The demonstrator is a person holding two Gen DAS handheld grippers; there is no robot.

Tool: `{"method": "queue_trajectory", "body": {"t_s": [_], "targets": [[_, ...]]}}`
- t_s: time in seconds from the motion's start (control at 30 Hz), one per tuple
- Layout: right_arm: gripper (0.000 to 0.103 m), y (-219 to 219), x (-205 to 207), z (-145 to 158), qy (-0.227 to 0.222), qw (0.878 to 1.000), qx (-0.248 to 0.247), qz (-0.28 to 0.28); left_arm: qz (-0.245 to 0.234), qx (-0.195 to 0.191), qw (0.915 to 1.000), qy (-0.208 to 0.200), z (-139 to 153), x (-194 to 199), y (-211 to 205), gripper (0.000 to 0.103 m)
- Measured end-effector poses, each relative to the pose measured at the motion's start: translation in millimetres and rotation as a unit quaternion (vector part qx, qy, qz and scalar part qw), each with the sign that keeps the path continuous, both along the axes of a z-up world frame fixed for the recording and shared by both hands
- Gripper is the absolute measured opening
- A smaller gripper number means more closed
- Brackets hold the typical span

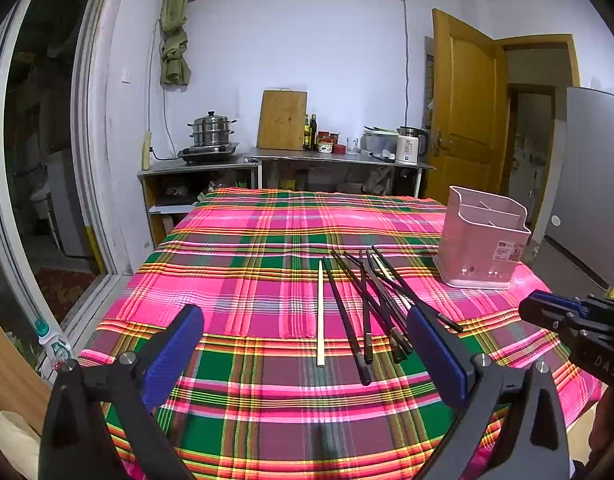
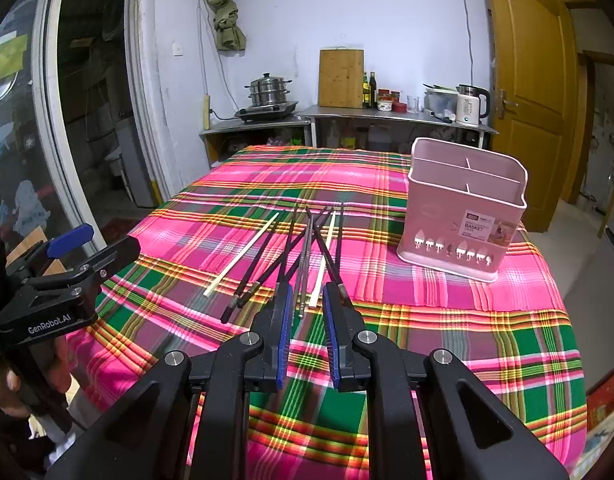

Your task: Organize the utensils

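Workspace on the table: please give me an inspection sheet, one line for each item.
Surface: plaid tablecloth, flat.
Job's things: dark chopsticks lie crossed in a loose pile; one pale chopstick lies apart at the pile's left; pink utensil basket stands upright, compartments look empty.
Clutter: nothing seen on the table.
Grippers: left gripper open wide; right gripper narrowly open, holding nothing.
Cables: one runs down the wall.
Surroundings: counter with steamer pot, cutting board, kettle; door open.
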State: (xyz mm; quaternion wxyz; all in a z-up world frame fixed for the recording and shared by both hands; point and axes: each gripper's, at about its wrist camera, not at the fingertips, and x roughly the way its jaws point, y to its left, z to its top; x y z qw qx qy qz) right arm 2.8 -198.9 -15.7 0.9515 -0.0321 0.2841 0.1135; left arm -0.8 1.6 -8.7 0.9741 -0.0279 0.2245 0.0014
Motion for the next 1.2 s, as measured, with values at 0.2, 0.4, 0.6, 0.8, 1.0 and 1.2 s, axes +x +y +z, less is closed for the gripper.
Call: {"method": "queue_trajectory", "body": {"t_s": [0.2,0.4,0.6,0.8,1.0,1.2], "targets": [[0.016,-0.8,-2.0,1.7,0.001,1.000,0.001,0.000,-0.002,0.002,1.0000,0.000,0.6,0.6,-1.4,0.103],[0.016,-0.3,-1.0,0.8,0.000,1.000,0.001,-0.001,-0.002,0.000,1.0000,0.000,0.7,1.3,-1.3,0.103],[0.016,-0.9,-1.5,1.2,0.000,1.000,0.000,-0.001,-0.003,0.001,1.0000,0.000,0.3,1.0,-1.6,0.103],[0.016,-0.8,-1.6,1.5,0.000,1.000,0.001,-0.001,-0.003,0.002,1.0000,-0.001,0.1,1.2,-2.3,0.103],[0.016,-0.5,-1.6,1.2,0.000,1.000,0.001,-0.001,-0.005,0.002,1.0000,0.000,1.5,1.5,-3.1,0.103],[0.016,0.1,-1.4,1.0,0.000,1.000,0.000,-0.001,-0.008,0.003,1.0000,0.000,3.0,2.0,-4.0,0.103]]}}
